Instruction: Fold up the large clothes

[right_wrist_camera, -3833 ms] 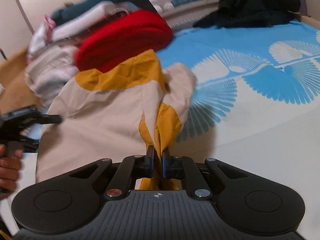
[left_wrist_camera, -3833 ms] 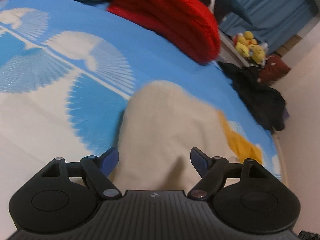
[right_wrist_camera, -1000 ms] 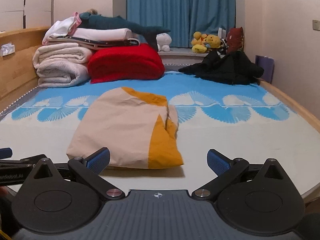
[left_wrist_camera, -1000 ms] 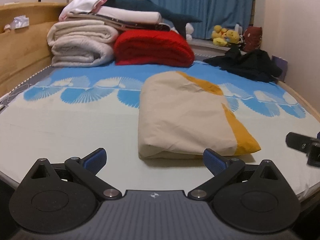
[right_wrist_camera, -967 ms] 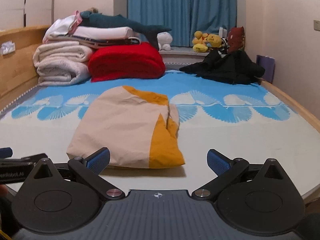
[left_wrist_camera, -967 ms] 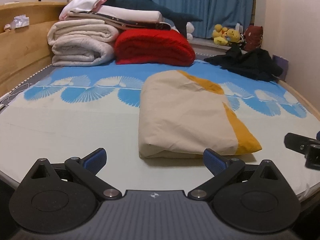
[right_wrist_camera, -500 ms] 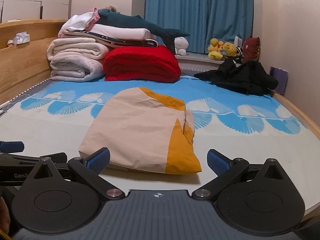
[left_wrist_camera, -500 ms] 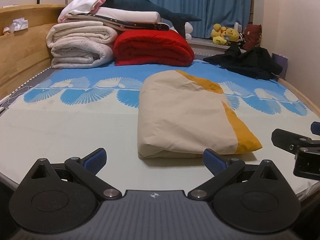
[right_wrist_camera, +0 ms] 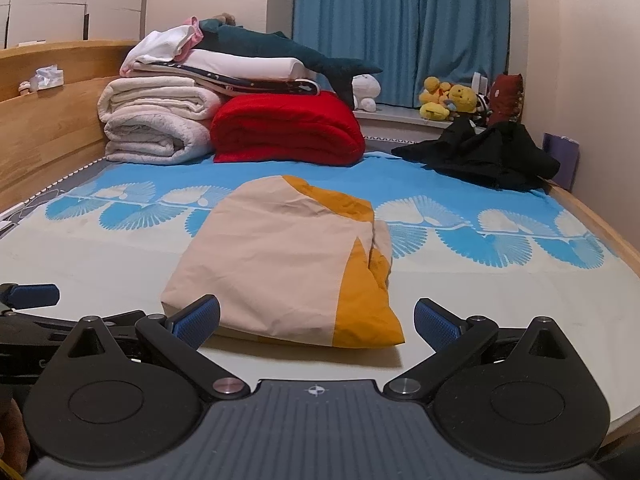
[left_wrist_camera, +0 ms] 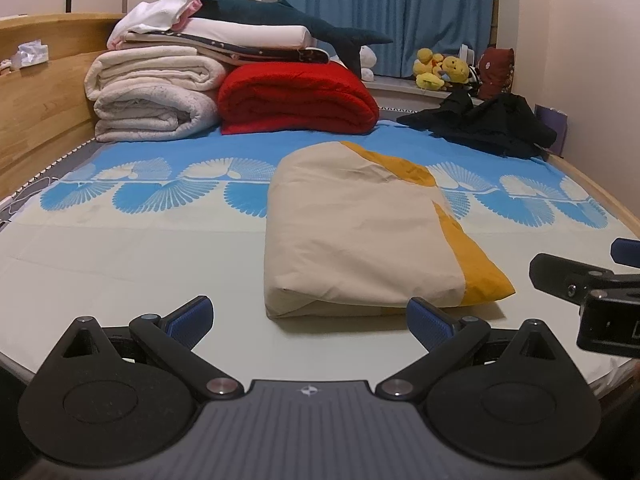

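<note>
Spanning curtained room: bed [left_wrist_camera: 120,264], blue-patterned sheet [right_wrist_camera: 460,184].

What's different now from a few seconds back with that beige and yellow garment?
The right gripper, which had pinched the garment's yellow edge, has let go and now sits open. Both grippers have pulled back, and the left gripper is open. The beige and yellow garment lies folded on the bed, which is unchanged.

Matt creased cloth garment [left_wrist_camera: 360,236]; wooden headboard [left_wrist_camera: 36,120].
</note>
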The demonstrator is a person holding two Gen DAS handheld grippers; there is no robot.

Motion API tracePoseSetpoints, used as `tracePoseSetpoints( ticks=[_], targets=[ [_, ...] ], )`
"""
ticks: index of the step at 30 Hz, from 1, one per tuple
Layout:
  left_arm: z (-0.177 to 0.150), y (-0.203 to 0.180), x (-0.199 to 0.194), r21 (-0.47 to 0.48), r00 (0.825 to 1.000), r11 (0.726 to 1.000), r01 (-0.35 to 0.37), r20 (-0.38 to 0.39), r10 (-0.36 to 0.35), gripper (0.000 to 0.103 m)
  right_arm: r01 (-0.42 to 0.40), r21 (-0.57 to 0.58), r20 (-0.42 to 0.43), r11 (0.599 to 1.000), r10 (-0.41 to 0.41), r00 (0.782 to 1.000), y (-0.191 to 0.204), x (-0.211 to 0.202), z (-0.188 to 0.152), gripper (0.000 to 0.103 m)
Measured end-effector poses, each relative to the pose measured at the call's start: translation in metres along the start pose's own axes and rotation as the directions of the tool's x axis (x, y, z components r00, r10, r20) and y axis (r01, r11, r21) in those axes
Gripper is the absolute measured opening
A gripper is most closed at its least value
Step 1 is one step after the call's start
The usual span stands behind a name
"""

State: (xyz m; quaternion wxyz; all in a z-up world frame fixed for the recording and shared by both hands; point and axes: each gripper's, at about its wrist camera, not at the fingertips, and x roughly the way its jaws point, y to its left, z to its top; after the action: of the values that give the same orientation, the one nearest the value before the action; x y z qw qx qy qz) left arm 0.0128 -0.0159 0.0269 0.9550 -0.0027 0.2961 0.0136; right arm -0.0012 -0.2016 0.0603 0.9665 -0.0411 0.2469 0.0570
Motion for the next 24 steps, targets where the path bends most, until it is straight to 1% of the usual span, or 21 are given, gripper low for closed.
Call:
tracePoseSetpoints(
  ticks=[24],
  targets=[
    [-0.0012,-0.0012,-0.0007,0.014,1.0,1.0,0.017,0.006,-0.017,0.103,-0.008,-0.013,0.0,1.0,0.008,1.0,0.0051,-0.0001,-0.0004,0.102]
  ],
)
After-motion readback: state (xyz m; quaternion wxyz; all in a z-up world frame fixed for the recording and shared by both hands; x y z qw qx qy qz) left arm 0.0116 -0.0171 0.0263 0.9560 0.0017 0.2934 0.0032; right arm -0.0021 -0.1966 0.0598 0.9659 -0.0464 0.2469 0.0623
